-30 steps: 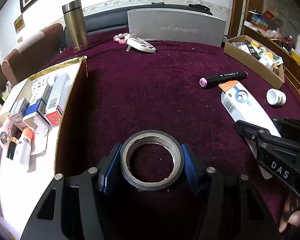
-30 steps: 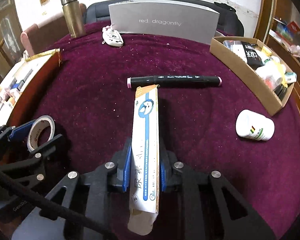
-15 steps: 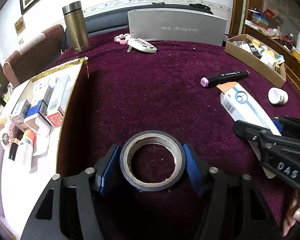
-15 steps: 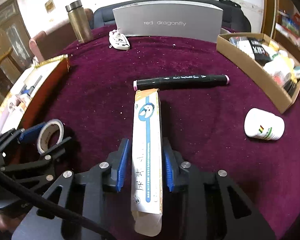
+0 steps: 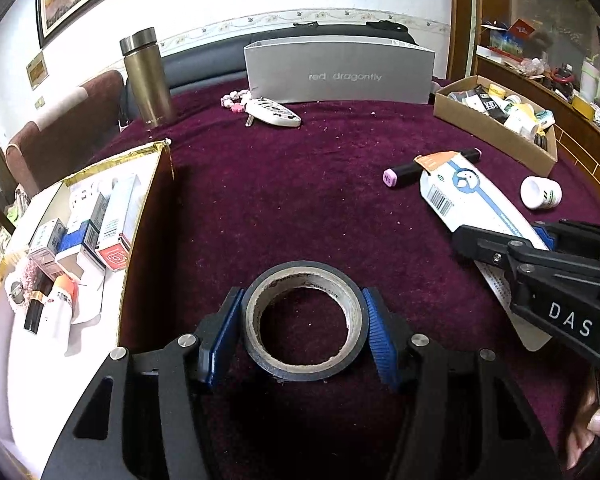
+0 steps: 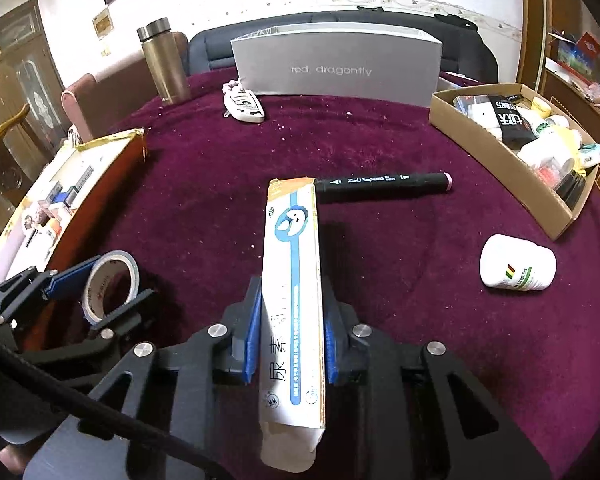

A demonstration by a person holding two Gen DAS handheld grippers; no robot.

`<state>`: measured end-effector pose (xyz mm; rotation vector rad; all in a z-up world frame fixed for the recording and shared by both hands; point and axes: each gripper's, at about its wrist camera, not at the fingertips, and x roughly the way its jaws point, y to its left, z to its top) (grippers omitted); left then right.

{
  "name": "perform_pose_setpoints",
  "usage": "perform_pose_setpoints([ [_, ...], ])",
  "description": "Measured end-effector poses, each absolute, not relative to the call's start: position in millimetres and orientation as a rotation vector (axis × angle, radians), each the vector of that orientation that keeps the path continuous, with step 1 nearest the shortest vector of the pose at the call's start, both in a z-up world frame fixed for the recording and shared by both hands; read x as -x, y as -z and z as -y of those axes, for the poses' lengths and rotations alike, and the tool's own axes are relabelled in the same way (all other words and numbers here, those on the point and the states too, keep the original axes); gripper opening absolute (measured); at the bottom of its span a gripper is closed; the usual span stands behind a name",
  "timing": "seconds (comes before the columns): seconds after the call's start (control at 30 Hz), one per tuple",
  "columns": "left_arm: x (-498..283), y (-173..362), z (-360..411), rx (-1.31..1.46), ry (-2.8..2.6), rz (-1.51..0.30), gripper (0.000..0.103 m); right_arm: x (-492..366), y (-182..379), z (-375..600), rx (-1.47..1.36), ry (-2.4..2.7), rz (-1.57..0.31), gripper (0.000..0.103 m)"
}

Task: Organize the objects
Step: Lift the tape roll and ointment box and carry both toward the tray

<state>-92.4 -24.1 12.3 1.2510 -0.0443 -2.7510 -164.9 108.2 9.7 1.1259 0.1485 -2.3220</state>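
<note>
Left gripper (image 5: pixel 305 330) clamps the tape roll (image 5: pixel 305 322), right gripper (image 6: pixel 290 330) pinches the white-and-blue carton (image 6: pixel 292 280), grey "red dragonfly" box (image 6: pixel 336 68) behind.

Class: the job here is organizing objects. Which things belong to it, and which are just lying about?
In the job: tape roll in left gripper; long carton in right gripper; marker; white bottle; cardboard box; gold-edged box.

Lying about: flask; grey box; key fob.

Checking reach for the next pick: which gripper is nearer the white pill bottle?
Right. The right gripper, shut on the long box, sits beside the white pill bottle; the left gripper is farther, across the box.
</note>
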Motion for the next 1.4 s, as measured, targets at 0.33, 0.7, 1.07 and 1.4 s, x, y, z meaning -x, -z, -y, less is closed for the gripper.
perform_pose_setpoints([
  [0.33, 91.4, -16.8, 23.3, -1.218, 2.764, 0.055, 0.053, 169.1, -8.0, -108.5, -1.143, 2.303, -0.102, 0.022],
  [0.7, 89.0, -21.3, 20.0, -1.191, 2.779, 0.073, 0.053, 170.3, -3.3, -105.2, -1.159, 2.281, -0.093, 0.022],
  [1.07, 86.1, -27.3, 20.5, -1.153, 2.790, 0.073, 0.053, 158.7, -15.4, -100.2, -1.099, 2.247, -0.059, 0.022],
  [1.4, 83.2, -32.4, 19.9, -1.099, 2.792, 0.087, 0.053, 160.6, -17.4, -104.2, -1.099, 2.262, -0.027, 0.022],
])
